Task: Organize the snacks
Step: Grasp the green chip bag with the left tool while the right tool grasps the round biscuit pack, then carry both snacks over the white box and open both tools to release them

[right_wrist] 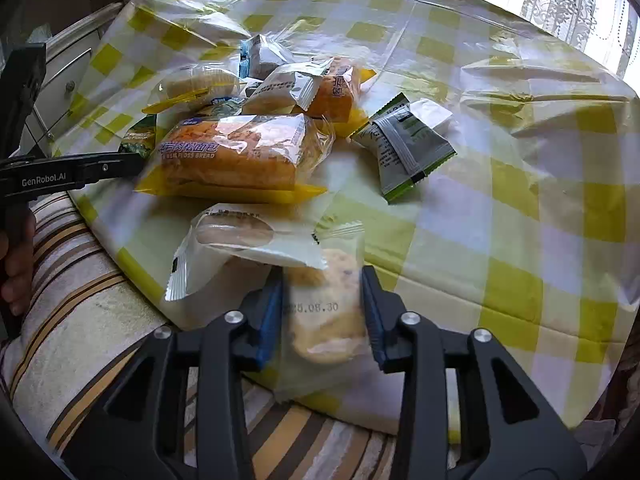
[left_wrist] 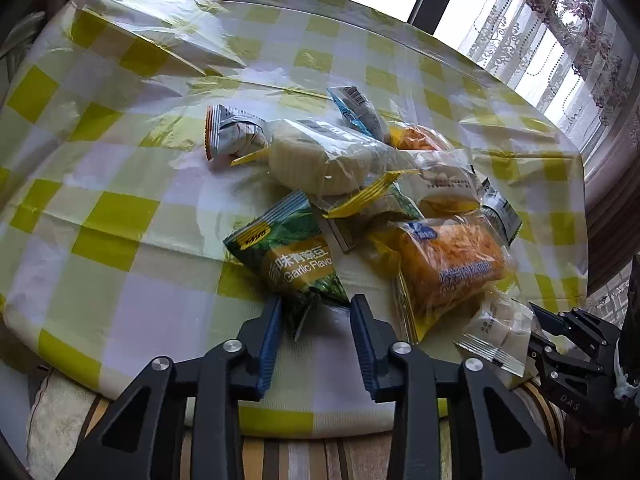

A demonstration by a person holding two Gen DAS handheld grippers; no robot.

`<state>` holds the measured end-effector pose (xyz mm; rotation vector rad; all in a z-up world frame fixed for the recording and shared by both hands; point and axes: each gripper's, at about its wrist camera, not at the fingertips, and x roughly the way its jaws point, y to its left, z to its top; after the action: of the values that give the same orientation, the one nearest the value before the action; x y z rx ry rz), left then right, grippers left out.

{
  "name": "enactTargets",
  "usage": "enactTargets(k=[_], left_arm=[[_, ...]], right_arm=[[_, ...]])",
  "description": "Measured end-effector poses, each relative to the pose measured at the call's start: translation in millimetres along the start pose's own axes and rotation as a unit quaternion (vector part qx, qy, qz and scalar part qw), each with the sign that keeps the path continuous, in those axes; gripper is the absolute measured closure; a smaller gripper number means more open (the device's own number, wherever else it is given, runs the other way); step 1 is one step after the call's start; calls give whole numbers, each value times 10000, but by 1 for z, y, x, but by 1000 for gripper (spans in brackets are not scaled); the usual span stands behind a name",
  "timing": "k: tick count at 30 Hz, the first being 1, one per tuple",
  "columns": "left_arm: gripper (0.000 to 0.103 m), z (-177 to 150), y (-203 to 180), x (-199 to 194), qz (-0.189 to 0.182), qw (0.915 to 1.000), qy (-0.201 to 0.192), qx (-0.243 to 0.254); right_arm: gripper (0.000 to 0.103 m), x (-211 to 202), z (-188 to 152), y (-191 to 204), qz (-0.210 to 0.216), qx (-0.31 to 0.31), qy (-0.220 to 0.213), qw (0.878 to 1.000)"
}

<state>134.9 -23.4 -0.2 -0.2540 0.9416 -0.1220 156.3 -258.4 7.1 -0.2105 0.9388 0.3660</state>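
A: Several wrapped snacks are seen in a loose pile on a round table (left_wrist: 120, 208) that is covered with a yellow-and-white checked cloth. What is found at the left side?

B: At the left of the pile, in the left wrist view, a small silver packet with an orange edge (left_wrist: 232, 132) is laid, and just beside it a round white cake in a clear wrapper (left_wrist: 320, 160) is placed. Nearer to the camera a green garlic-flavour packet (left_wrist: 292, 260) is seen. Its lower corner is taken between the blue pads of the left gripper (left_wrist: 316, 312), whose jaws are drawn narrow around it (the wrapper looks crumpled there).

A: And toward the middle?

B: An orange bread in a clear and yellow wrapper (left_wrist: 448, 264) is laid just beside the green packet. Behind it more small packets are heaped, one over another.

A: What is shown at the right?

B: In the right wrist view a pale biscuit in a clear wrapper (right_wrist: 324, 312) is gripped between the pads of the right gripper (right_wrist: 322, 308), at the near edge of the table (a printed date is read on the wrapper). A second clear-wrapped biscuit (right_wrist: 236, 240) lies partly over its far end. Further right, apart from the pile, a green and grey sachet (right_wrist: 404, 148) is laid flat on the cloth.
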Motion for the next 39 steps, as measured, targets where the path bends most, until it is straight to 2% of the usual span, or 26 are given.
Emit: enactTargets(k=[13,17,18,24,26,28,29,30,36,39], left_arm=[[78,-18,-6,-18,-75,10000,-12,48],[83,-26,-12,-27,-107,9998,-47,139],[100,-27,-14,-28,-106,9998,-33,159],[99,-36,-22,-32,-163,9995,27,269],[92,-37,-21,-36,-132,9997,-23,208],[65,-37,-19,-38,-59,9999,-30,88],[41,-37,-16,-40,-49,10000,-68,-5],[34,-36,-13,-40,-42,9999,-98,-64],[34,-22,-11,-28,-267,9985,40,-483],[36,-13,-20,-10,24,9987,219,-463]], right_arm=[[63,-21,-26,1,-68,377,-1,9993],[63,-32,-34,1,-130,506,-75,9986],[63,-34,-36,1,-132,539,-90,9984],[63,-50,-49,-4,-76,782,-189,9967],[63,-53,-53,-4,-73,833,-213,9963],[63,-56,-57,-5,-78,885,-234,9958],[63,-59,-60,-6,-92,912,-239,9955],[63,-61,-63,-6,-97,948,-255,9951],[63,-81,-80,-18,-152,1353,-420,9898],[63,-91,-90,-25,-183,1554,-464,9866]])
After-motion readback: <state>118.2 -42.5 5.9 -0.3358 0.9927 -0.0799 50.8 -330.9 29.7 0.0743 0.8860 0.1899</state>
